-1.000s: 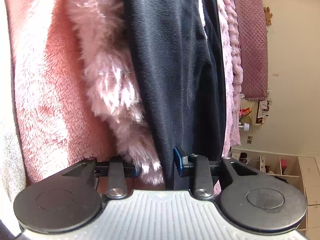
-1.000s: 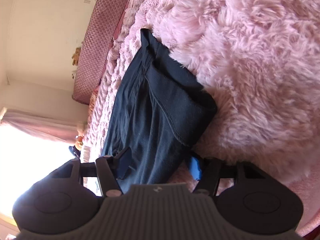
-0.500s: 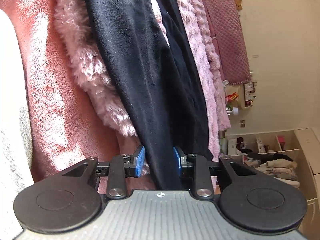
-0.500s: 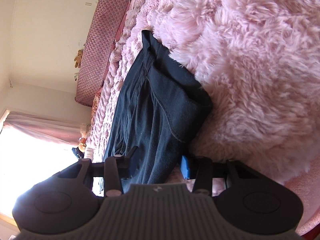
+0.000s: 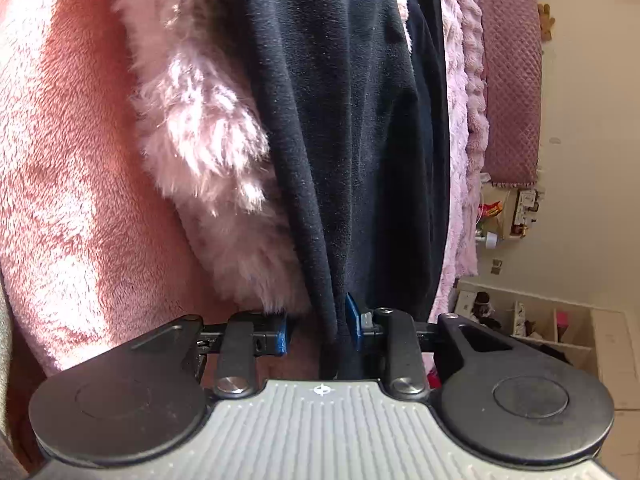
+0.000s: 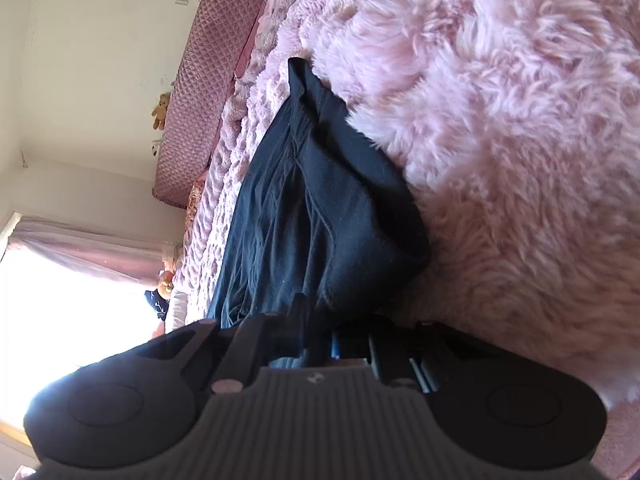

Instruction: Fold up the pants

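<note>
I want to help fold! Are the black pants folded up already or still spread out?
Partly folded: the black pants lie doubled over on the fluffy pink blanket, not yet a neat stack.

The right gripper (image 6: 320, 340) has just been closing, and its fingers (image 6: 299, 322) now pinch the near edge of the dark pants (image 6: 320, 216). The pants lie folded lengthwise on a bed, running away toward a quilted headboard (image 6: 200, 80). A shaggy pink blanket (image 6: 500, 120) fills the right side and touches the pants' right edge. A ribbed pink cover (image 6: 240, 128) lies along their left. A bright window (image 6: 60, 300) with a pink curtain (image 6: 88, 248) is at lower left, and a small teddy (image 6: 161, 111) is beside the headboard.
</note>
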Action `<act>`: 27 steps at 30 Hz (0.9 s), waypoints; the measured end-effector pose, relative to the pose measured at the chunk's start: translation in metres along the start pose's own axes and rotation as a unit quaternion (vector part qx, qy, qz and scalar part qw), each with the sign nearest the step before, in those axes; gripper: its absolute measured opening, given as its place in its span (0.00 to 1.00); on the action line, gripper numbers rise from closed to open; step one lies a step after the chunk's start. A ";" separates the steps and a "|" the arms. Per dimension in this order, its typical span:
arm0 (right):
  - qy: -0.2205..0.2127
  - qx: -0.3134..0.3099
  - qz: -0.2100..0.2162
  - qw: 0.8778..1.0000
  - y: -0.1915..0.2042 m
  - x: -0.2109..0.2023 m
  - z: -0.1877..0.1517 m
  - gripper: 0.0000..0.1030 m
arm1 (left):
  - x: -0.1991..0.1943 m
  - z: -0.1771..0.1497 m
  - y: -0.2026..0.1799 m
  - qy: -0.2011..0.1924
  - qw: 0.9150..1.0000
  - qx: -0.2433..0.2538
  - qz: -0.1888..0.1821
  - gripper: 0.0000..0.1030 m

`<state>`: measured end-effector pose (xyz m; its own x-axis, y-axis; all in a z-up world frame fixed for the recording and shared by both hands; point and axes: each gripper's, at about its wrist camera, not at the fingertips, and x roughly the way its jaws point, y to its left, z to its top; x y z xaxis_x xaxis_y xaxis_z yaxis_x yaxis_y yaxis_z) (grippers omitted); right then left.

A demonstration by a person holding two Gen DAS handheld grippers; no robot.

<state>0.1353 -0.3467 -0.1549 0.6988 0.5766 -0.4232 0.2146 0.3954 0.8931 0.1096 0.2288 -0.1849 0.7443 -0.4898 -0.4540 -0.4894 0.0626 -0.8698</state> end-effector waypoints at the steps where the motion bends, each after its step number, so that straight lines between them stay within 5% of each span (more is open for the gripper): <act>1: -0.005 -0.002 0.011 1.000 0.002 -0.003 0.000 0.05 | -0.006 -0.002 0.001 -0.012 1.000 -0.003 -0.017 0.30; 5: -0.020 -0.018 0.036 0.999 0.011 -0.010 -0.001 0.01 | -0.025 -0.011 -0.017 -0.066 0.997 0.043 -0.008 0.02; 11: -0.028 -0.016 0.073 0.997 0.025 -0.012 0.003 0.00 | -0.018 -0.009 -0.052 -0.076 0.991 0.107 0.019 0.00; 17: -0.044 -0.026 0.090 0.995 0.044 -0.004 0.023 0.00 | -0.011 -0.006 -0.096 -0.093 0.982 0.166 0.000 0.00; 23: -0.057 -0.039 0.100 0.993 0.065 0.025 0.058 0.00 | 0.018 0.003 -0.143 -0.102 0.969 0.224 0.003 0.01; 27: -0.062 -0.053 0.090 0.993 0.081 0.058 0.085 0.00 | 0.042 0.020 -0.160 -0.103 0.970 0.222 0.003 0.01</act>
<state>0.2509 -0.3421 -0.0941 0.7995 0.5545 -0.2312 0.0107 0.3717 0.9283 0.2283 0.2155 -0.0692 0.8389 -0.3072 -0.4494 -0.2848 0.4558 -0.8433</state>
